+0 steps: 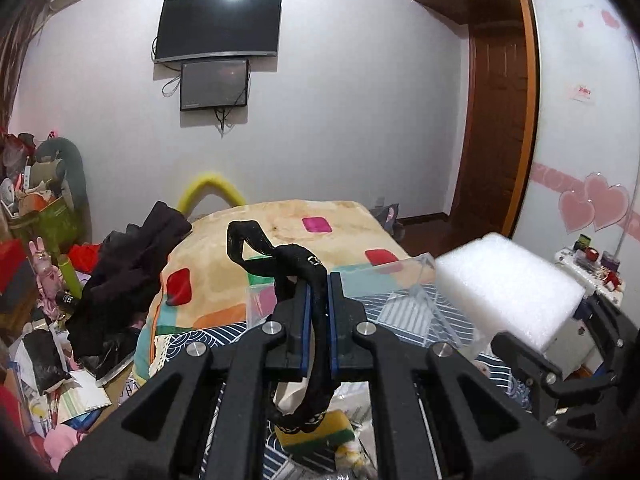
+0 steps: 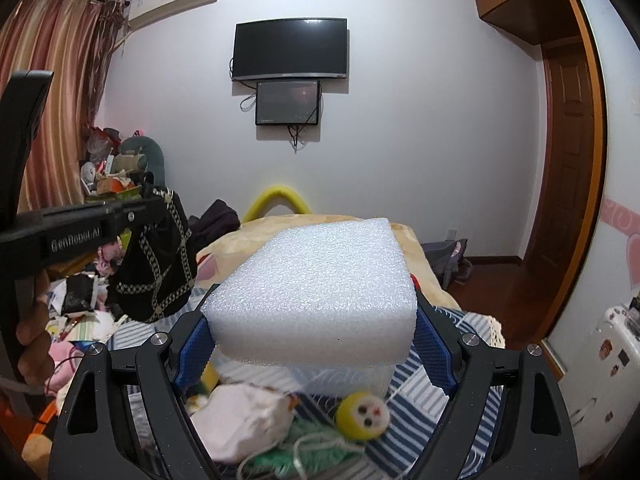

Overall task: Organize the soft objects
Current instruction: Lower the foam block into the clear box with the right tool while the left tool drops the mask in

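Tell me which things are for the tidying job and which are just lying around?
For the job: black band in the left gripper; white foam block in the right gripper; clear box.

Lying around: TV, yellow toy face, dark clothes.

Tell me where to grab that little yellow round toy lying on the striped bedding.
Grip the yellow toy across its round body, claw coming from above. It lies loose on the striped bedding beside green yarn, so avoid catching strands.

Grainy matt white foam block (image 2: 316,292); black cloth strap (image 1: 320,320); glossy wooden door (image 2: 568,152).
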Demonstrator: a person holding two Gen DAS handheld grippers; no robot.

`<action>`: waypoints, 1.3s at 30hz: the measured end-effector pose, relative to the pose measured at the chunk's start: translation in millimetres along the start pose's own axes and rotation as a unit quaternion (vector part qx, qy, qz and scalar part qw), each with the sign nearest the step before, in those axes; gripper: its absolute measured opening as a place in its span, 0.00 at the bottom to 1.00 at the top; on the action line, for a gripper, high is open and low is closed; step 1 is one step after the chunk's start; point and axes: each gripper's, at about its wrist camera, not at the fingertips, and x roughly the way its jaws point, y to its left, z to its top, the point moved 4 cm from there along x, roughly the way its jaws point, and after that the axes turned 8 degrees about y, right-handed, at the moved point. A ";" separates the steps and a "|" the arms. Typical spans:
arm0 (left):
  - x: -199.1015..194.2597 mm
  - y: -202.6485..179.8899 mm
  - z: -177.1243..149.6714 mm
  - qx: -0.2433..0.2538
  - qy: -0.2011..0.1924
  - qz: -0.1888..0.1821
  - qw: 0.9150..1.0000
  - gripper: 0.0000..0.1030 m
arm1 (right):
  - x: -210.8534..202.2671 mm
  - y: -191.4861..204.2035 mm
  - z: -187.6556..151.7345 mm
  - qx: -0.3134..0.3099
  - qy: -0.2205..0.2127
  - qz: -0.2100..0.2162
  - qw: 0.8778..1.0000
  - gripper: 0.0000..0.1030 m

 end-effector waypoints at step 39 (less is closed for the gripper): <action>83.2 -1.6 -41.8 0.010 0.106 0.000 0.994 0.58 | 46.7 -19.8 -5.4 -0.002 0.119 0.022 0.993 0.97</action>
